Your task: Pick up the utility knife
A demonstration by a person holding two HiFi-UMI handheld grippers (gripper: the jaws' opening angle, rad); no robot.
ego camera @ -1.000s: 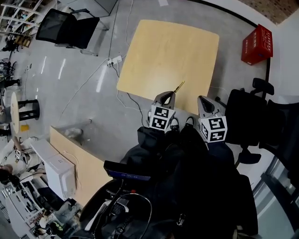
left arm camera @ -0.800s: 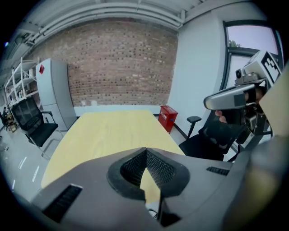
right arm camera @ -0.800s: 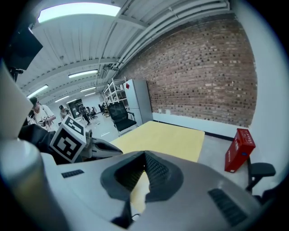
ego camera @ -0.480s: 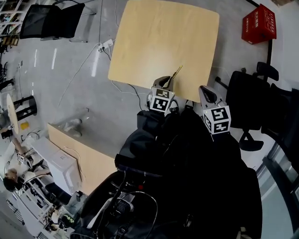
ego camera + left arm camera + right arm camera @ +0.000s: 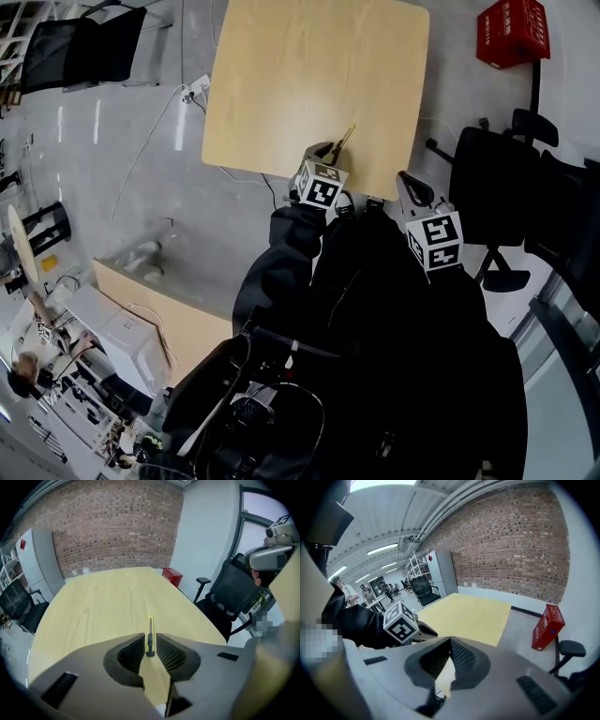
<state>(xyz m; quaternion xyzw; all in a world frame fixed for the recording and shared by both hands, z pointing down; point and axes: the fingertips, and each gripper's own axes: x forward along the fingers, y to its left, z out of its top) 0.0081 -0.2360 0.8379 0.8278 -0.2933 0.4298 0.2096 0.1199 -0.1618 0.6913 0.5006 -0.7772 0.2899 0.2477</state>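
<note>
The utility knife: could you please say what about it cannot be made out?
- Blade of the utility knife, out or retracted: too small in head view, foreshortened in left gripper view.
- Its near end, head view: under the left gripper.
- Whether it touches the table: no view shows beneath.

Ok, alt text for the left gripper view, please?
The left tool grips the near end of a slim yellow utility knife, which points forward over a pale wooden table. Beyond stand a brick wall and a black office chair.
</note>
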